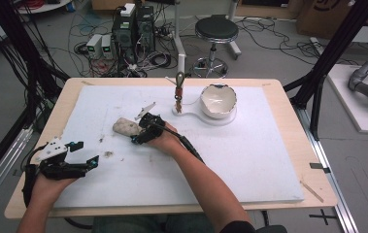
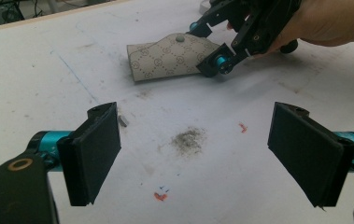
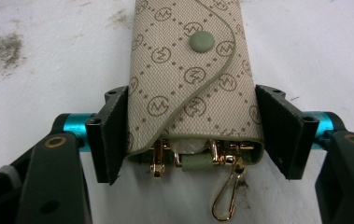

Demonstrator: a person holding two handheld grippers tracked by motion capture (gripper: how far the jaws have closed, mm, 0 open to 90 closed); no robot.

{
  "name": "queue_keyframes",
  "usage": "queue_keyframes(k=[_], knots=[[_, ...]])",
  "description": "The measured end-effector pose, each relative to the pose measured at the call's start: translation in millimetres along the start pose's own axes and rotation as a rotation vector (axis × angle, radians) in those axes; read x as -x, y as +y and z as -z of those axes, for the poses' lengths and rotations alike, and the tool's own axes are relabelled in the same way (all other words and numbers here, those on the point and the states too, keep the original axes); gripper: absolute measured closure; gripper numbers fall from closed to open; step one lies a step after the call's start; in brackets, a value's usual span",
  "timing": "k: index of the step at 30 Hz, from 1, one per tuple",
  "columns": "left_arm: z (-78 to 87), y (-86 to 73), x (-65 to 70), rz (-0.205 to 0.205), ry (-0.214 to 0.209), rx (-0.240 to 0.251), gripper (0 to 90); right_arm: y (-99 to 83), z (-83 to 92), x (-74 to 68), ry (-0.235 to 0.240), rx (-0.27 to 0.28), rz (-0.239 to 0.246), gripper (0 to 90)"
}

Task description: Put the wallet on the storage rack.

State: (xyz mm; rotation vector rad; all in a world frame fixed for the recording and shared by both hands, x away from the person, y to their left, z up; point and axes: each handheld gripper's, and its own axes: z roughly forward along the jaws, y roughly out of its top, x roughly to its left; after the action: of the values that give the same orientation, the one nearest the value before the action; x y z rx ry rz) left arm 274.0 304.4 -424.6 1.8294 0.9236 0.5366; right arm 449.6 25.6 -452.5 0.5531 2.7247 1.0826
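Observation:
A beige monogram key pouch with a green snap lies flat on the white board, left of centre. My right gripper reaches it from the right, shut on the pouch's open end. In the right gripper view both black pads press the sides of the pouch, and gold clips hang out of its mouth. My left gripper rests at the board's near left, open with nothing in it. Over its wide-apart pads, the left gripper view shows the pouch and the right gripper farther off.
A chipped white bowl stands at the back centre on a flat white base, with a small upright hook stand beside it. A thin metal piece lies behind the pouch. Dirt smudges mark the board. A stool and cables sit beyond the table.

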Motion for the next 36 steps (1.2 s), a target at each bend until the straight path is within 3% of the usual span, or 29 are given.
queue_keyframes(k=[8,17,23,32,36], knots=[[1.0,-1.7,0.1,-0.001,-0.004,0.003,17.0,1.5,3.0,-4.3,-0.025,-0.015,-0.007,35.7],[-3.6,0.2,2.8,-0.003,-0.019,0.005,17.0,-3.3,20.0,-6.0,-0.003,-0.024,0.024,36.0],[-8.9,2.5,4.6,-0.005,-0.031,0.007,17.0,-11.2,43.6,-5.6,-0.004,-0.038,0.034,36.0],[-25.6,9.7,6.7,0.004,-0.076,0.018,17.0,-35.1,90.0,-1.0,-0.048,0.011,0.02,36.0],[-32.1,12.3,7.4,0.003,-0.089,0.018,17.0,-51.2,115.1,1.8,-0.07,0.029,-0.009,36.1]])
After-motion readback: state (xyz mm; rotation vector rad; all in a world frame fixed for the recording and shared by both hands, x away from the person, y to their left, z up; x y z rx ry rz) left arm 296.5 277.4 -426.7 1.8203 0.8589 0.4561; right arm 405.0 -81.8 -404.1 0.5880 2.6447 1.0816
